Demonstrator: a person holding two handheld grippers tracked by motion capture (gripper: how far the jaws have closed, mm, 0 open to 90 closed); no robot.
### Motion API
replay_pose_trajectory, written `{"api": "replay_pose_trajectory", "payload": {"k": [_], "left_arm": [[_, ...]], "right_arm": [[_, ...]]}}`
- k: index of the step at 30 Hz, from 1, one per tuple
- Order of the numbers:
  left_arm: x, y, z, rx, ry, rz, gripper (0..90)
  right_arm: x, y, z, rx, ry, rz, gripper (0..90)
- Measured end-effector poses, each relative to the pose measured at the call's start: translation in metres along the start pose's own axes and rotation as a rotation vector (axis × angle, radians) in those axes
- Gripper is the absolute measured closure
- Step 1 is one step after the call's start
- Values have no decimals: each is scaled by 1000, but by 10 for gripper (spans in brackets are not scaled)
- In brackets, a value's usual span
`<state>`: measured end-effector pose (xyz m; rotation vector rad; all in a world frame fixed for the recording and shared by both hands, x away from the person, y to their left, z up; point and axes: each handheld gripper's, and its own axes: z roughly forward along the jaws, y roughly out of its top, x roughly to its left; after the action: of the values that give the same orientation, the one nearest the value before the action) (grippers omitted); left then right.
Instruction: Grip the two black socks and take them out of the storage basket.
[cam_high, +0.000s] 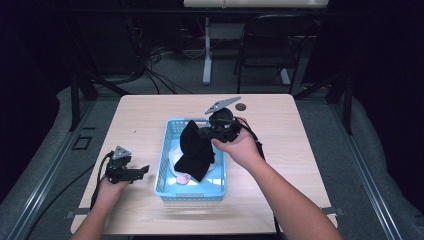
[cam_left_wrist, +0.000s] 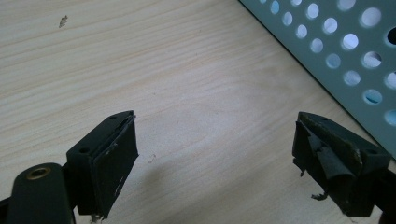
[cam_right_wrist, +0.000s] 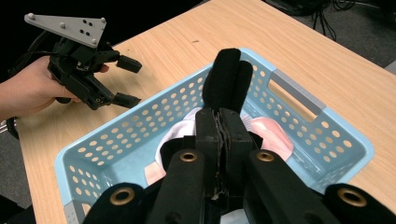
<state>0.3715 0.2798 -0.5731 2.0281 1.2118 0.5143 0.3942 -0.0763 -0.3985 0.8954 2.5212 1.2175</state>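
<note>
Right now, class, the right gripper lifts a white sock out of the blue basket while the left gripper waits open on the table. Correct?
Not quite: the sock is black, as the high view shows. The right gripper does hold it above the blue basket, and the left gripper waits open.

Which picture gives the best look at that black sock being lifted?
The high view: the whole black sock hangs from the right gripper above the blue basket. The right gripper view shows just a folded end sticking past its shut jaws. The left gripper view looks at tabletop and the basket's wall.
</note>
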Motion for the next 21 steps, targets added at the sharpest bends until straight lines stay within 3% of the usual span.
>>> {"api": "replay_pose_trajectory", "payload": {"k": [8,14,21], "left_arm": [[0,0,0,5,-2,-3,142],[0,0,-1,3,-2,-4,142],[0,0,-1,5,-1,-3,142]], "right_arm": [[1,-1,-5,-5,2,-3,875],[1,-4,-18,-17,-2,-5,874],[-4,-11,-54,-56,-33,-3,874]]}}
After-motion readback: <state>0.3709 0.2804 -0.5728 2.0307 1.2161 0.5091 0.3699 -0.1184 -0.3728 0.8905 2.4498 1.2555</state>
